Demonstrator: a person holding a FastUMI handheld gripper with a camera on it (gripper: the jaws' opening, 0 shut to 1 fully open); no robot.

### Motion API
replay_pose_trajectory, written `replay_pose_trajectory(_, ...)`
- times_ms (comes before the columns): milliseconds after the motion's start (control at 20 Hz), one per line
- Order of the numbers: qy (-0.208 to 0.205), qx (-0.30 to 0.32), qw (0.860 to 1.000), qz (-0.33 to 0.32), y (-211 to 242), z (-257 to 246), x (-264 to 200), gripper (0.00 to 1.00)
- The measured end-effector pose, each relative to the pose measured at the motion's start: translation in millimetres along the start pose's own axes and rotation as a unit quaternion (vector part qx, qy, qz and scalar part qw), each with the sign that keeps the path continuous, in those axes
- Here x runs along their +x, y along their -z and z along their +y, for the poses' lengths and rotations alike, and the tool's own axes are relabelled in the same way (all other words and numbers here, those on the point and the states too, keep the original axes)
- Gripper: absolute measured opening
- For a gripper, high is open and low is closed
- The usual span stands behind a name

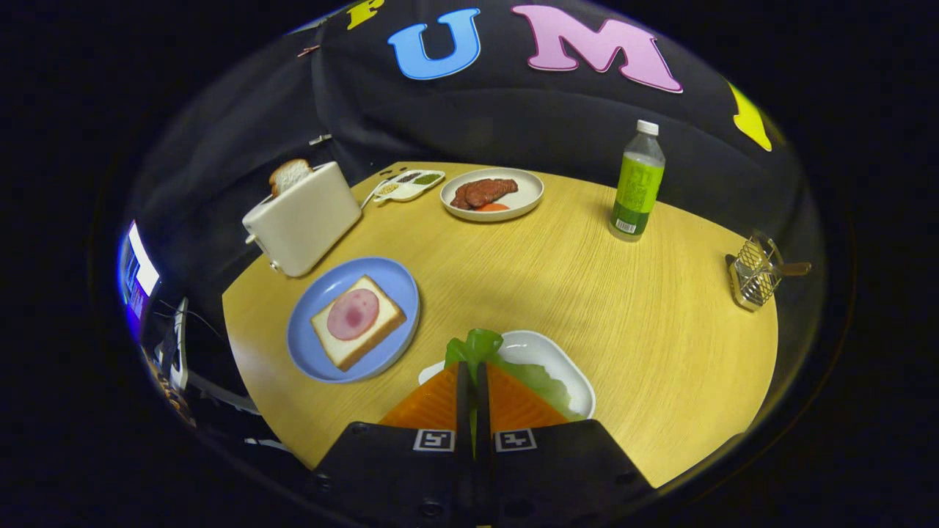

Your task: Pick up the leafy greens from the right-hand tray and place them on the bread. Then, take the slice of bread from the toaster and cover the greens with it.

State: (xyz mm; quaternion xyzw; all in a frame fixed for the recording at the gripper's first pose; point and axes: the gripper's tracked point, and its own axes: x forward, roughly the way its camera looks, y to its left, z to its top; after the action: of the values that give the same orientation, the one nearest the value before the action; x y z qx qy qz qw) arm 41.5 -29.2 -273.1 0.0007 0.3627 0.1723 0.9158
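Round wooden table (557, 293) inside a dark cloth booth, with a monitor glowing off to the side. On it: a toaster (304, 220) with a bread slice (287, 174) poking out, and a blue plate (323, 359) holding the bread (357, 323) topped with ham. The gripper (473, 381) is basically pressed together, pinching the leafy greens (477, 345) right over the white tray (565, 359).

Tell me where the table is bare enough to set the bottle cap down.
Widest bare wood: between meat plate, green bottle, white tray and blue plate. Also between bottle and wire holder. Crowded: toaster, condiment dish. Gripper is shut on leafy greens.
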Motion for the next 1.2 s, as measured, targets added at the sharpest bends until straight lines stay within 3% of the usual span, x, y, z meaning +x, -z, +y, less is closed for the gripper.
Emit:
replay_pose_trajectory(450, 0.032, 0.028, 0.998, -0.052, -63, 41, -15, 0.05)
replay_pose_trajectory(850, 0.016, 0.0, 0.999, -0.032, -78, 130, 38, 0.05)
replay_pose_trajectory(1200, 0.031, -0.028, 0.999, 0.003, -61, 169, 91, 0.05)
